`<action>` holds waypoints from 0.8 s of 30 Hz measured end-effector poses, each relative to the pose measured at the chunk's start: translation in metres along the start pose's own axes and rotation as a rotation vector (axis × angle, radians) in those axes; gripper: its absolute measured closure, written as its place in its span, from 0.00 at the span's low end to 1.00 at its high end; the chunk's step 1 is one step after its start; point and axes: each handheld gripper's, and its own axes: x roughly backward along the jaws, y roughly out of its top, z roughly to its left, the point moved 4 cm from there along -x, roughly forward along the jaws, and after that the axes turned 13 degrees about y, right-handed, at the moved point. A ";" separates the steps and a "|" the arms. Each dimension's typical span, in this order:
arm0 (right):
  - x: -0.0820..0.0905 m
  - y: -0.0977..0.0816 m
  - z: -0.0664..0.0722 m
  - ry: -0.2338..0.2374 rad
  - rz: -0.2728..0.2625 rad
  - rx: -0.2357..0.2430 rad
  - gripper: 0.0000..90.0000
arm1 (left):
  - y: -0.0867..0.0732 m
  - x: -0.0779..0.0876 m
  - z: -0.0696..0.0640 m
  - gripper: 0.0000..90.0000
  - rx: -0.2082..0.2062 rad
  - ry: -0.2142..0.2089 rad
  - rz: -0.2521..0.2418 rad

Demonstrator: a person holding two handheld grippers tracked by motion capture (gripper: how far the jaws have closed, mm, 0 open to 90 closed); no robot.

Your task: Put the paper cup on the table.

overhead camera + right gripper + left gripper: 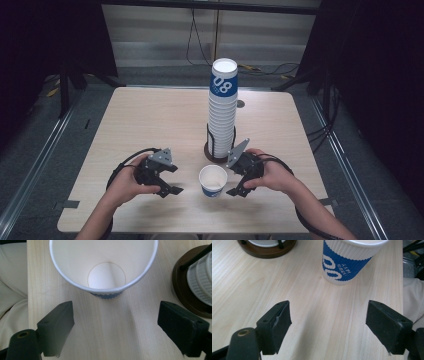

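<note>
Pretty plain setup here: a light wood table (150,120) with rounded corners sitting on a grey floor (30,165). Metal rails (35,170) run along both sides of it. Black curtains (45,35) hang left and right, with a pale wall (160,35) at the back and some cables (195,40) dangling down it. Lighting's even and soft.

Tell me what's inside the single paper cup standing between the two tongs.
Nothing: the single cup shows a bare white inner wall and round bottom, seen from the right gripper view. A strip of the bottom nearest the camera is hidden behind the rim.
</note>
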 end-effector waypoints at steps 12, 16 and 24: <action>0.002 -0.027 -0.002 -0.032 -0.082 -0.081 0.15 | -0.012 0.009 0.008 0.21 0.016 0.038 0.012; 0.005 -0.031 -0.003 -0.042 -0.113 -0.100 0.15 | -0.017 0.009 0.011 0.20 0.027 0.049 0.007; 0.010 -0.039 -0.002 -0.084 -0.136 -0.093 0.15 | -0.032 0.013 0.018 0.20 0.048 0.074 0.018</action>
